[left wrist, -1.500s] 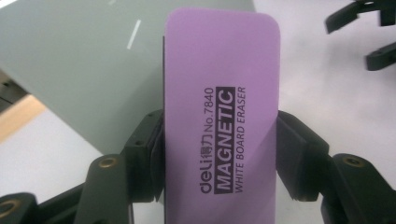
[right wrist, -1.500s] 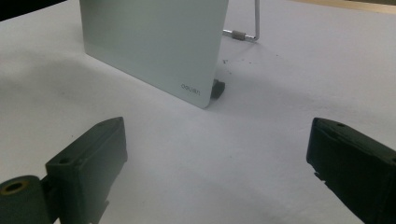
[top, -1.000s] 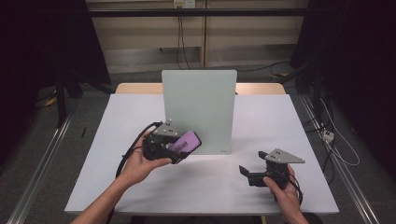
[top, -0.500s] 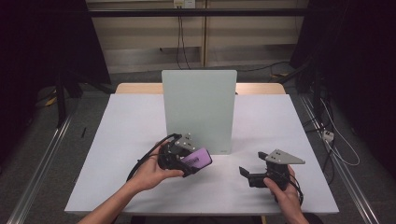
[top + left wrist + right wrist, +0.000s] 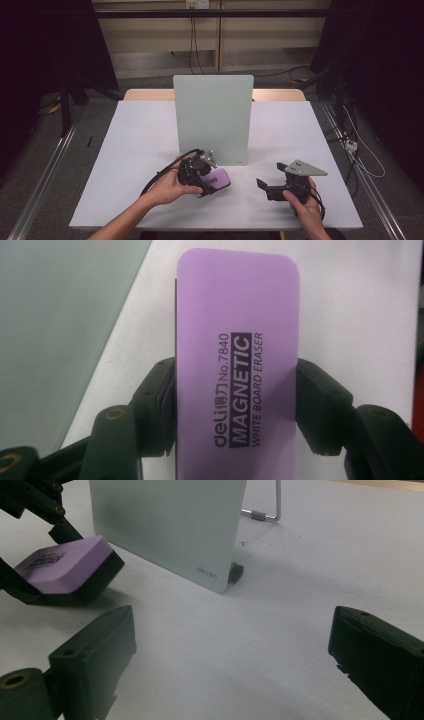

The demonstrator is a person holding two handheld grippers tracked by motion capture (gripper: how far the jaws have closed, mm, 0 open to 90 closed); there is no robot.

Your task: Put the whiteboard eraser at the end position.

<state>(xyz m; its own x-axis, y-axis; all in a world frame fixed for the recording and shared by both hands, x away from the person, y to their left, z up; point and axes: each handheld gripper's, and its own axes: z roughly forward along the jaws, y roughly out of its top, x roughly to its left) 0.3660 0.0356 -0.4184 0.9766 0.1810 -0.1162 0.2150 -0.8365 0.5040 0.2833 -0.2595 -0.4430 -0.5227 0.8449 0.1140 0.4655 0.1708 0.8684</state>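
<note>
Left gripper view: a purple whiteboard eraser [image 5: 235,365], printed "deli No.7840 MAGNETIC WHITE BOARD ERASER", runs up the middle of the frame, pinched on its two long edges by the black jaws of the left gripper [image 5: 235,407]; a dark underside edge shows along its left side. Behind it lie the white table [image 5: 360,305] and, at upper left, the pale green face of an upright board [image 5: 60,315]. High view: the eraser [image 5: 218,179] sits lower centre, just in front of the board [image 5: 212,117], held low over the table [image 5: 135,145] in the left gripper [image 5: 202,175] by the person's left hand [image 5: 167,187]. At lower right, the right gripper [image 5: 267,187], held by the right hand [image 5: 302,205], rests near the table's front edge, well apart from the eraser. Right gripper view: its two jaws stand spread wide with bare tabletop between them; the eraser [image 5: 65,570] appears tilted at upper left, the board [image 5: 170,525] with its wire stand [image 5: 270,507] above.
</note>
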